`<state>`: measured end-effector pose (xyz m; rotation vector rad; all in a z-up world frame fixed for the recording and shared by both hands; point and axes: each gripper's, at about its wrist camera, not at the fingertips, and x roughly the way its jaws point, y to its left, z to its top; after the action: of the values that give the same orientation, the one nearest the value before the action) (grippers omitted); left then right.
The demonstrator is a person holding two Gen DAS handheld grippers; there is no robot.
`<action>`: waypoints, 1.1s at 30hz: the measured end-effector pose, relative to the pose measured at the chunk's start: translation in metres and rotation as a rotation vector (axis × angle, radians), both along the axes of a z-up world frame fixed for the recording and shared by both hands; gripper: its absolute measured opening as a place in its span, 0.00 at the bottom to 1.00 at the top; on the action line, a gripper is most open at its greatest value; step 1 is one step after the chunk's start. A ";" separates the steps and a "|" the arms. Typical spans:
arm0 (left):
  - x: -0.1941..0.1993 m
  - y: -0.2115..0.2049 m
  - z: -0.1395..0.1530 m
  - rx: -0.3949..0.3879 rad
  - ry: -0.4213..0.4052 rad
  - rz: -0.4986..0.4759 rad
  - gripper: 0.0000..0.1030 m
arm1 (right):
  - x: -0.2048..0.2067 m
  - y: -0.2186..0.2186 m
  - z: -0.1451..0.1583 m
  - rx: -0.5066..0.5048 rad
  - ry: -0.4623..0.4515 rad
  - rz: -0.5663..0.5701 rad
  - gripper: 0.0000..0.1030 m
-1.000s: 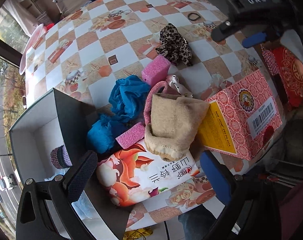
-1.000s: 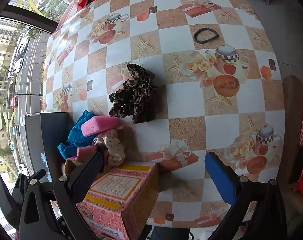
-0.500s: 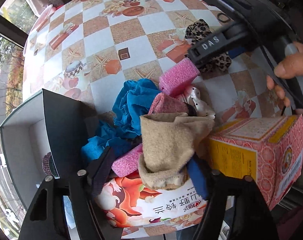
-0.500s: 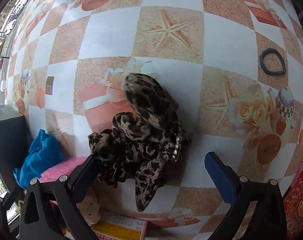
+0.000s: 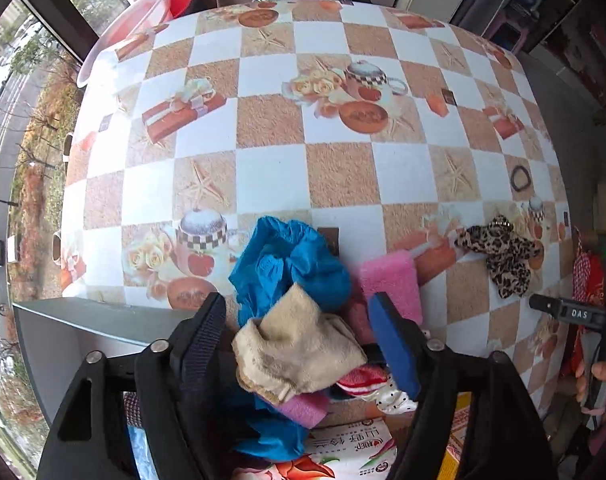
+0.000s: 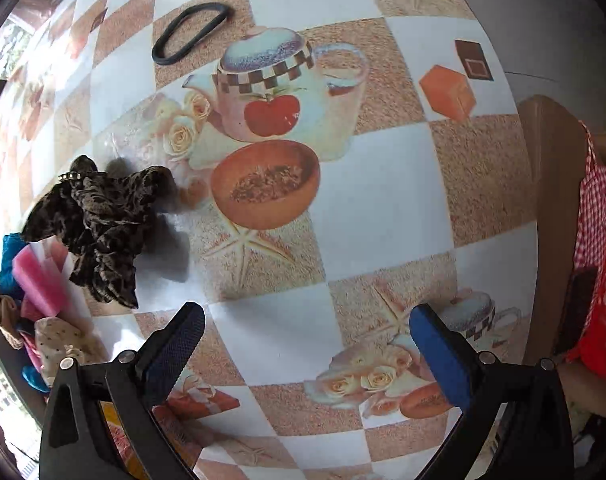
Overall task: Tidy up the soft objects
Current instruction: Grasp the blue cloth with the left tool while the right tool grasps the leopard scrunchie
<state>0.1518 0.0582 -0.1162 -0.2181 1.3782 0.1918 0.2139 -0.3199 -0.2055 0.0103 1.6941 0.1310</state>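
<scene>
A round table [image 5: 271, 184] under a glossy checked oilcloth of tan and white squares, printed with teapots, roses and starfish, carries everything, and the soft things sit bunched at its near edge, probably so they are within reach of the container. That container, a grey open box with a dark flap [image 5: 83, 332], stands at the near left corner of the table in the left wrist view, where sorted pieces can be dropped in; what it already holds is too hidden to tell.

Next in size is the crumpled bright blue cloth [image 5: 291, 264], lying in the heap just beyond the left gripper [image 5: 299, 344]. A beige knitted sock [image 5: 299, 352] sits between this gripper's fingers, which have just been opening; the black pad and the blue pad stand either side of it, and whether they press it I cannot tell for certain, though it looks bunched up and raised above the heap, as if being carried toward the box.

A pink foam sponge block [image 5: 391, 280] lies to the right of the blue cloth. Further right, apart from the heap, rests a leopard-print fabric scrunchie [image 6: 99, 224], and beyond it a thin black elastic hair band [image 6: 191, 32].

The right gripper [image 6: 307, 352] hangs over bare oilcloth, its fingers wide apart and empty, the scrunchie off to its left.
</scene>
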 end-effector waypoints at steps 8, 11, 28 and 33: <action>0.016 0.020 -0.029 0.036 0.134 -0.025 0.79 | -0.001 0.036 0.033 0.076 -0.105 0.144 1.00; 0.029 0.028 -0.050 0.010 0.188 -0.008 0.79 | 0.005 0.070 0.034 0.063 -0.140 0.246 1.00; 0.066 0.013 -0.102 -0.109 0.326 -0.043 0.46 | 0.021 0.143 -0.008 -0.083 -0.125 0.458 1.00; 0.070 -0.003 -0.079 -0.070 0.212 -0.083 0.29 | 0.018 0.145 0.010 -0.034 -0.220 0.498 0.48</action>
<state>0.2213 0.0555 -0.1949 -0.2025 1.6034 0.0988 0.2324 -0.1747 -0.1960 -0.4386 1.4498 0.4582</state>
